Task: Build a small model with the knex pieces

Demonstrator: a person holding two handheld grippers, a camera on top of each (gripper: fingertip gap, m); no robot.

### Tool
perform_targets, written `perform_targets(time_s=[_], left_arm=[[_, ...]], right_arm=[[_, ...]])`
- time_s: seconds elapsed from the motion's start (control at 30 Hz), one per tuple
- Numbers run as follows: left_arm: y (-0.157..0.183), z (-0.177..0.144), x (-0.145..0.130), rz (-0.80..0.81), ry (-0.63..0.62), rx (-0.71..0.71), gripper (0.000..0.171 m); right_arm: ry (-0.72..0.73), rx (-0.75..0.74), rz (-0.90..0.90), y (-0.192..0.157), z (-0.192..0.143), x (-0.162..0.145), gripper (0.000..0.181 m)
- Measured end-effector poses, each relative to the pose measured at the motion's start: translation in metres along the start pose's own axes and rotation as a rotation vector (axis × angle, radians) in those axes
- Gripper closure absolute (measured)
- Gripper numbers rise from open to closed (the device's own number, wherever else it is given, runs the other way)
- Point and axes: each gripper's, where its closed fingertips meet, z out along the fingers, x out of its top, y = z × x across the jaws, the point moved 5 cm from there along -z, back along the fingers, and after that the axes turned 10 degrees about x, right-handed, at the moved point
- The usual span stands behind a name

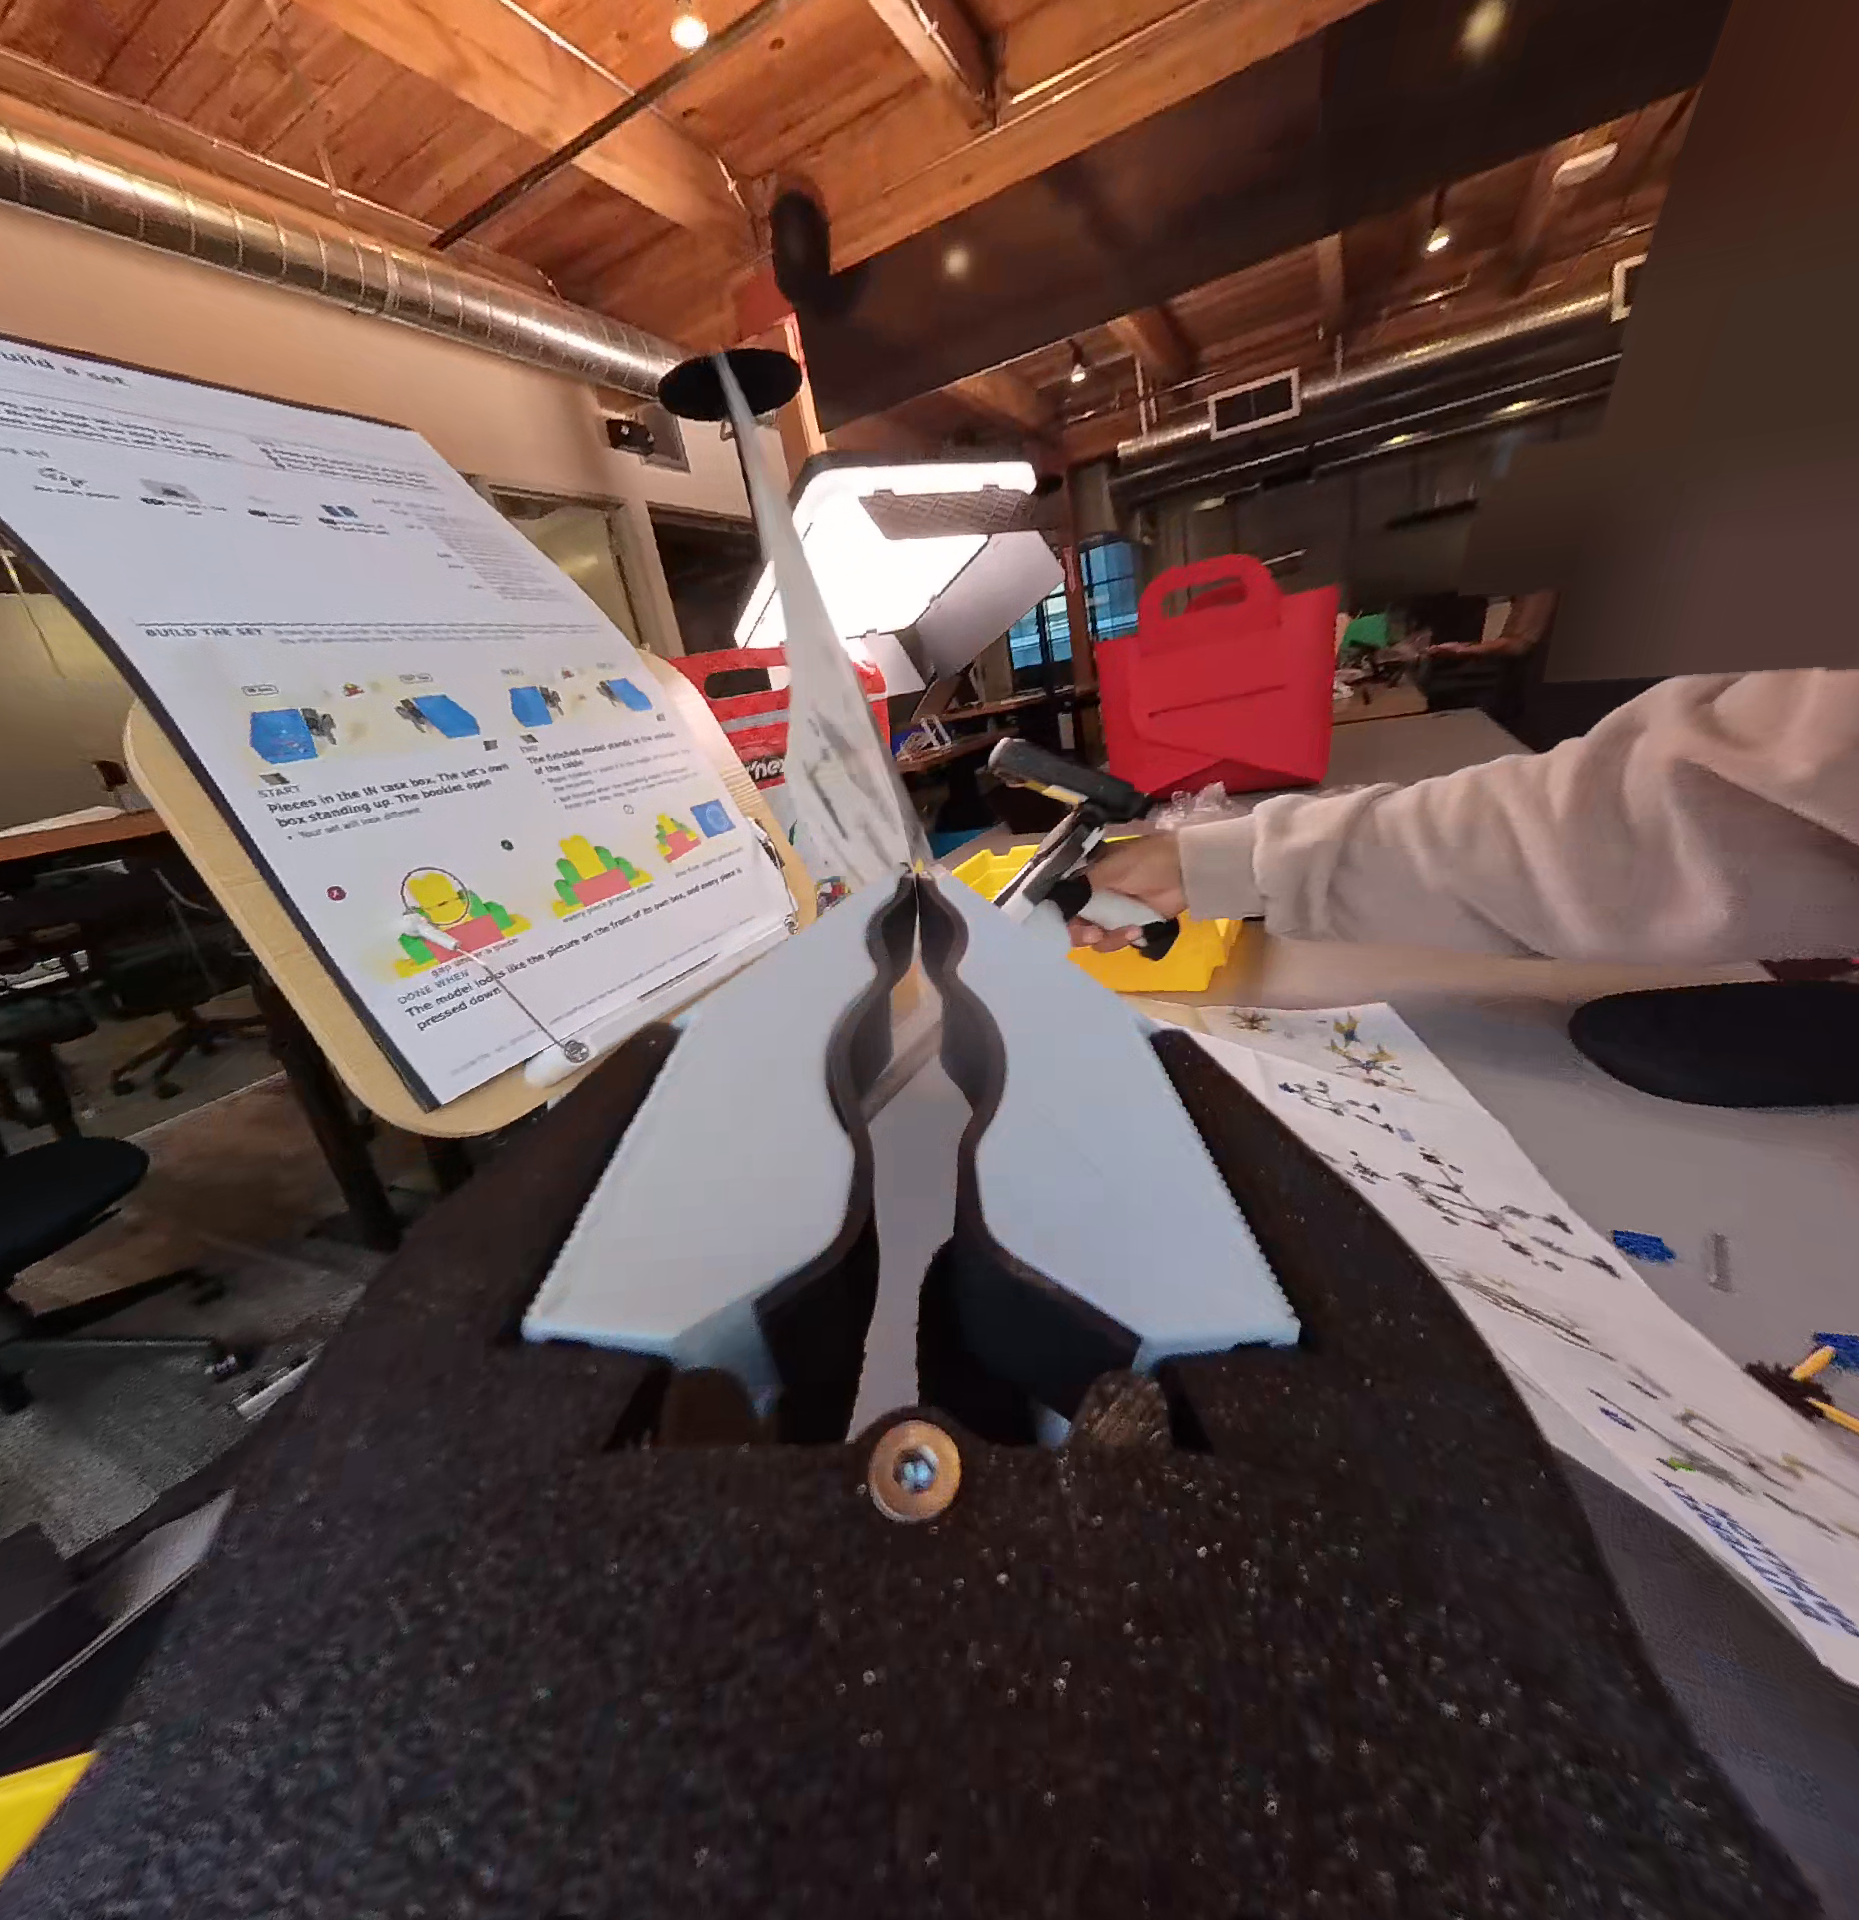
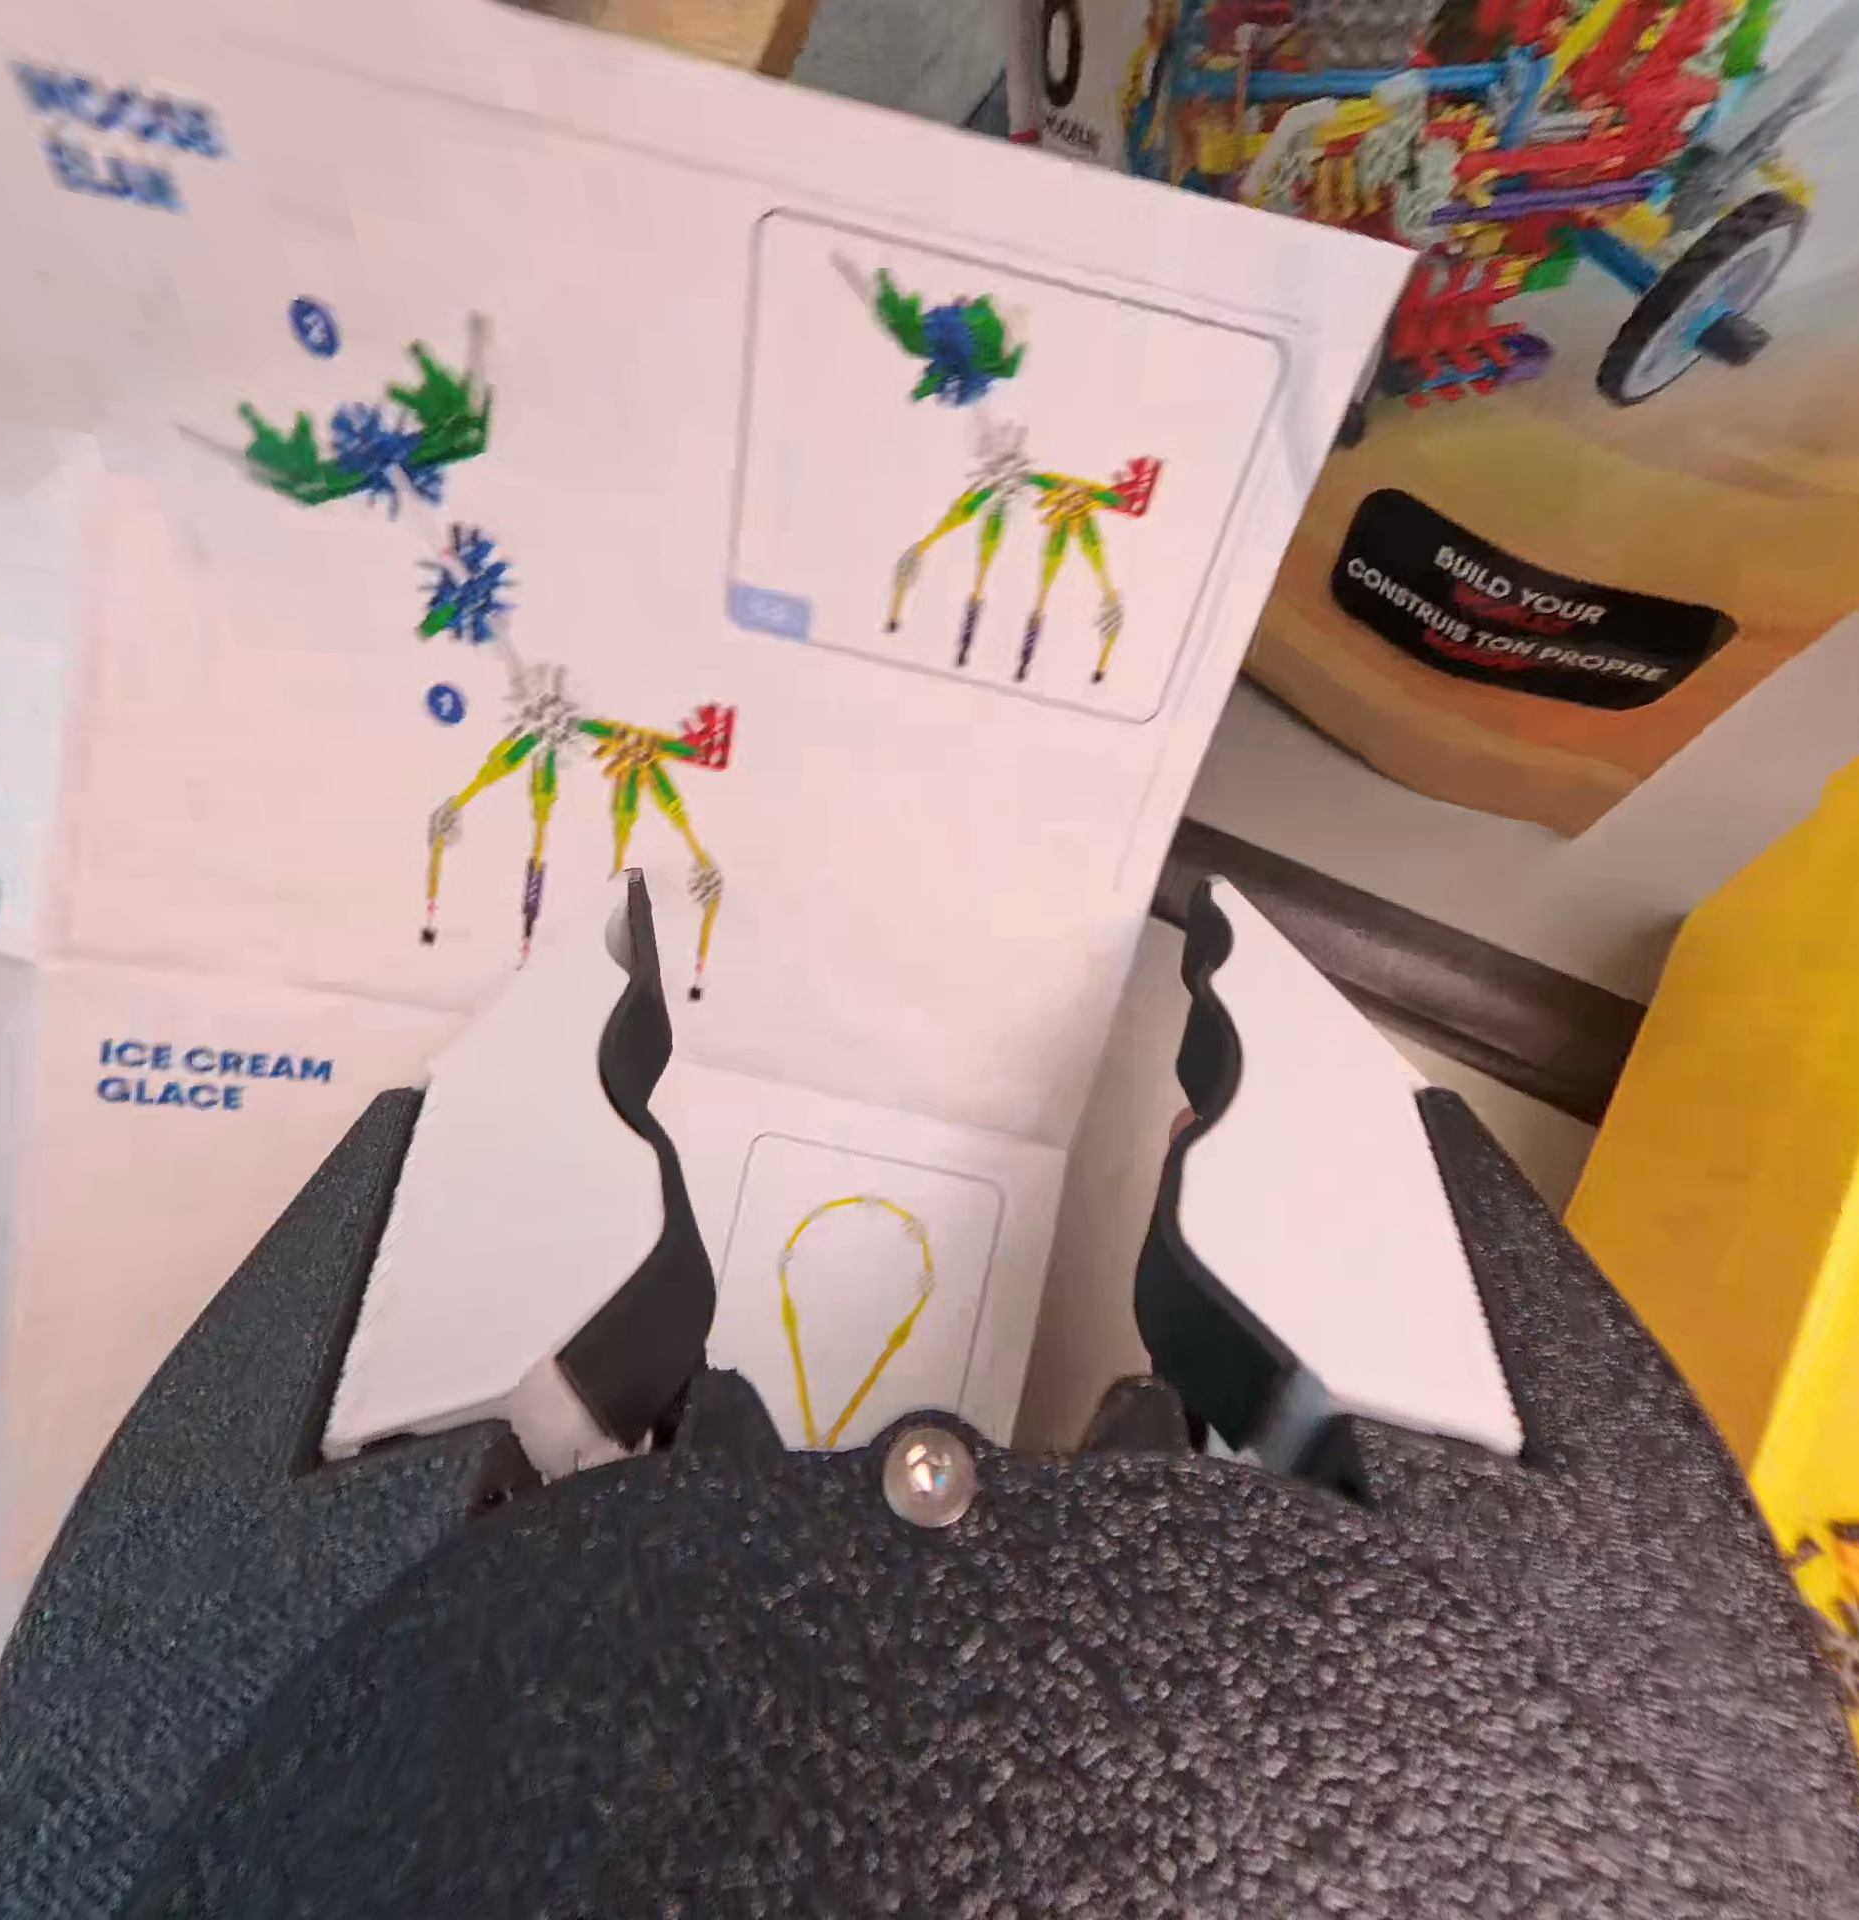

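My left gripper [image 1: 917, 878] is shut on the edge of a thin white printed sheet [image 1: 831, 707], which rises edge-on up and to the left from its tips. My right gripper [image 2: 920, 888] is open and empty, hovering close over a white fold-out instruction sheet [image 2: 904, 810] printed with colourful rod-and-connector figures. In the left wrist view a person's hand and pale sleeve hold the right gripper [image 1: 1060, 831] above a yellow bin [image 1: 1164, 951]. The instruction sheet [image 1: 1527, 1351] also lies flat on the grey table at the right of that view.
A printed guide board [image 1: 385, 727] on a wooden stand tilts at the left. A red bag [image 1: 1216, 686] stands behind. Loose blue [image 1: 1644, 1244] and yellow [image 1: 1829, 1382] pieces and a black round pad [image 1: 1735, 1039] lie on the table. A building-set box [image 2: 1527, 499] and yellow container [image 2: 1756, 1143] flank the sheet. Left tips to right tips: about 50 centimetres.
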Motion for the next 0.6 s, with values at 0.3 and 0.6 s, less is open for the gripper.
perform_targets(time_s=[0.3, 0.6], left_arm=[[-0.026, -0.028, -0.002, -0.079, 0.021, 0.042, 0.171], [-0.078, 0.016, -0.052, -0.007, -0.295, 0.441, 0.171]], right_arm=[[0.075, 0.329, 0.161, -0.001, 0.013, 0.014, 0.181], [0.413, 0.052, -0.162, -0.002, -0.094, 0.078, 0.181]])
